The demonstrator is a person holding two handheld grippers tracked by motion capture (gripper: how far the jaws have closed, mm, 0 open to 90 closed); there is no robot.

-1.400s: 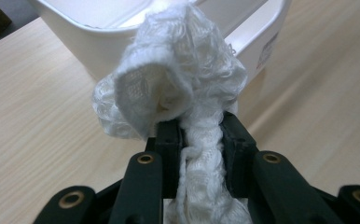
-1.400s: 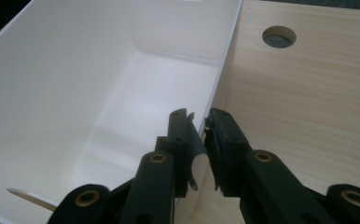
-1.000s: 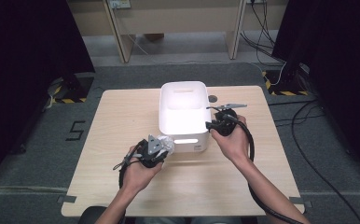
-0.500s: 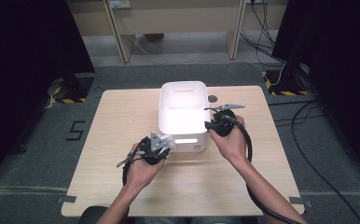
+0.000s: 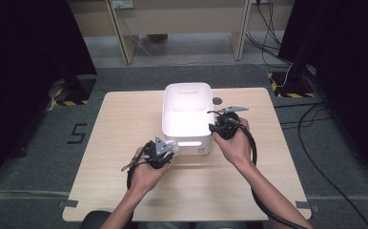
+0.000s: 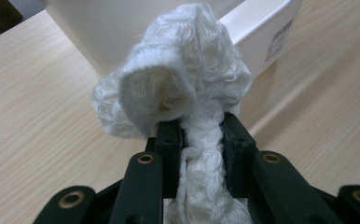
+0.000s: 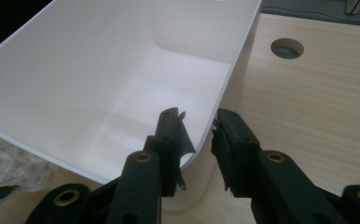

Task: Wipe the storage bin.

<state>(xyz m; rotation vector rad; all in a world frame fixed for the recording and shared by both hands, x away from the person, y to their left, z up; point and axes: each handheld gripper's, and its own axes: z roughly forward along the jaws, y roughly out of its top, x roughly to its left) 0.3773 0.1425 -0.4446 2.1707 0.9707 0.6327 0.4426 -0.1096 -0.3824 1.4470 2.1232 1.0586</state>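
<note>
My left gripper [image 6: 199,135] had its fingers clamped on a bunched white knitted cloth [image 6: 178,88], which stood up just past the fingertips with the white bin [image 5: 188,117] close behind it. My right gripper [image 7: 197,135] straddled the bin's near corner, one finger inside the wall, one outside, its fingers having just been closing on that wall, whether pressing I couldn't tell. I judged I was steadying the bin on the bench [image 5: 120,129]; next I needed to lift the cloth over the rim and release it inside.
</note>
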